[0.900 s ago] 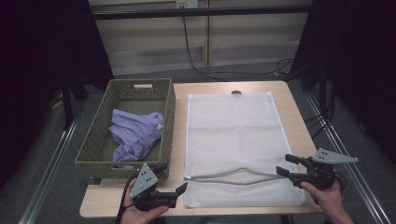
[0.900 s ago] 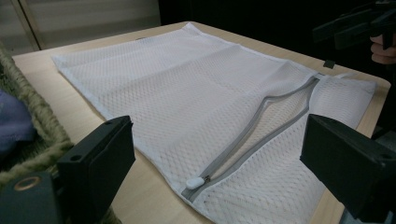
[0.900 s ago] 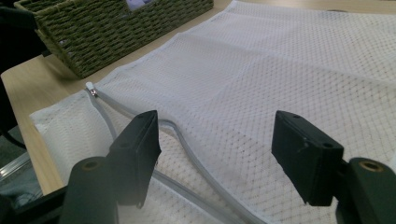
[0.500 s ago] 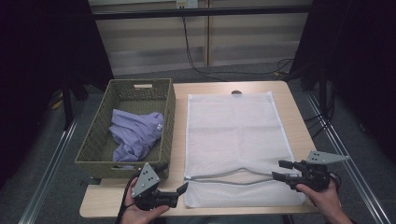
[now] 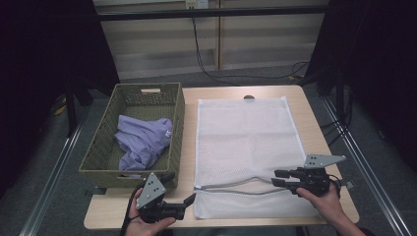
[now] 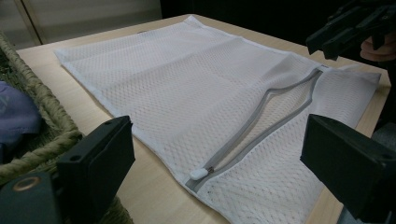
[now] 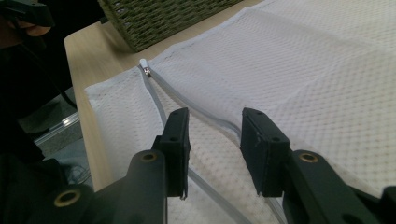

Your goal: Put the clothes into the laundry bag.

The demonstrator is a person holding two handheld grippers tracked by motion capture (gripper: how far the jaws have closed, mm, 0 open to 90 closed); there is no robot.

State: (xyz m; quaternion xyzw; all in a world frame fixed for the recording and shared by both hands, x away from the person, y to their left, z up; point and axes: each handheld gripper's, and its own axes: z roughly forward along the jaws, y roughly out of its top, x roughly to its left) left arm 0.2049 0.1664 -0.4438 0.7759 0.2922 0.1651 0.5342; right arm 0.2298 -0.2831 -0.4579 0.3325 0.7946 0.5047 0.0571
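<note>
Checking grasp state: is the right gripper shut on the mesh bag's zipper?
No. In the right gripper view the right gripper stands open, its jaws apart above the grey zipper of the mesh bag.

The high view looked down from the counter's (image 5: pixel 216 101) near edge; both claw views skimmed low, sharing the mesh bag (image 5: pixel 248 137).
</note>
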